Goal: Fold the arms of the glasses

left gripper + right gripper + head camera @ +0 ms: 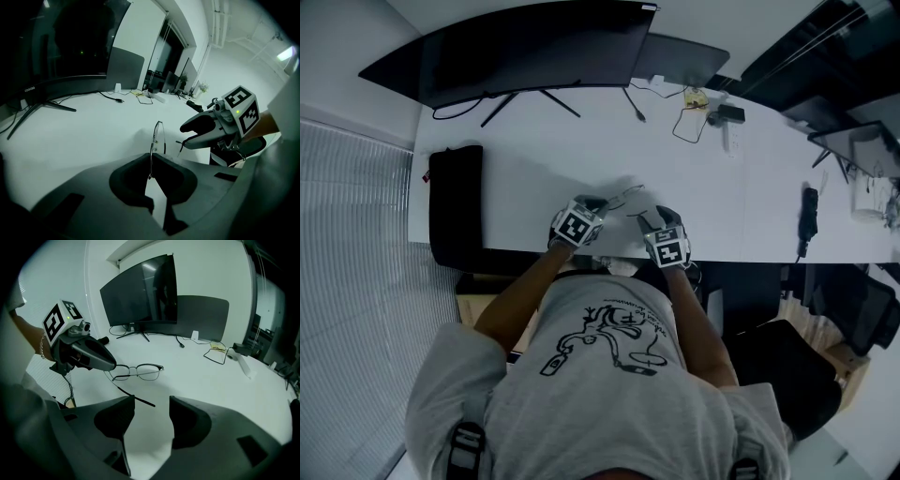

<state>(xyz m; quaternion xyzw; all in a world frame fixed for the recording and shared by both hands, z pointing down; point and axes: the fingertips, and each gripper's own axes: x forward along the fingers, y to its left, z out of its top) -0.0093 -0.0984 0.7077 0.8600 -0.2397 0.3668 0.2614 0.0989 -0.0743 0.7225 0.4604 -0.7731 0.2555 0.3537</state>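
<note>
Held wire-rimmed glasses [139,372] above a white desk [534,141].
Clamped the frame in the left gripper [151,161]; held the right gripper [152,404] jaws apart around the unfolded arm [140,399] tip.

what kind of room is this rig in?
Probably an office or lab workspace: a long white desk carrying a large curved monitor and loose cables, with window blinds alongside.
</note>
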